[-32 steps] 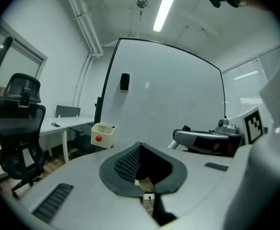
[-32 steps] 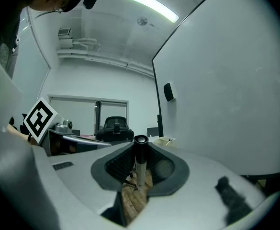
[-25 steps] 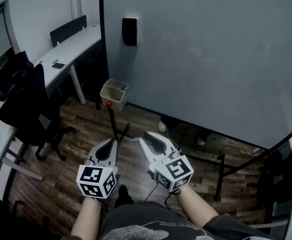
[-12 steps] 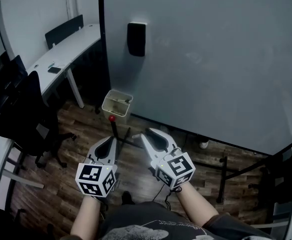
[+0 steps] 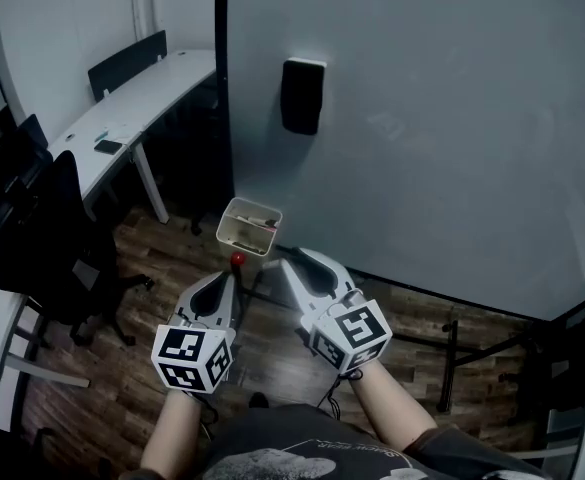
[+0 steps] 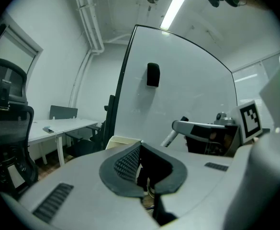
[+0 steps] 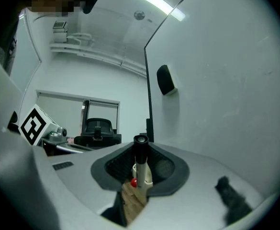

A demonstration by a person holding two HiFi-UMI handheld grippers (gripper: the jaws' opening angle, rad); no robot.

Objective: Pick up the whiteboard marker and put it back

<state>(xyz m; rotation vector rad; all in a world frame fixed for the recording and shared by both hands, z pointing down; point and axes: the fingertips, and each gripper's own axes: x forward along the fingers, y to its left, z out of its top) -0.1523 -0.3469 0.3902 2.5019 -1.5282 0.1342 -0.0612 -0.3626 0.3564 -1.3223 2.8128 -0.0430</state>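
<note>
Head view: the whiteboard [image 5: 452, 118], its black eraser [image 5: 303, 95] and the beige tray [image 5: 232, 230] sit nearer the jaws than a second ago; the tray has gone from well ahead of both grippers to just beyond their tips. A red knob [image 5: 237, 259] now lies just past the left gripper [image 5: 228, 280]'s tips, beside those of the right gripper [image 5: 284, 265]. Both grippers keep the same pose.

Left gripper view: the jaws are together, nothing between them. The tray's rim shows just over the tips. To their right, the other gripper holds the whiteboard marker [image 6: 172, 135].

Right gripper view: the jaws are clamped on the marker, which stands upright between the pads, black cap up.
</note>
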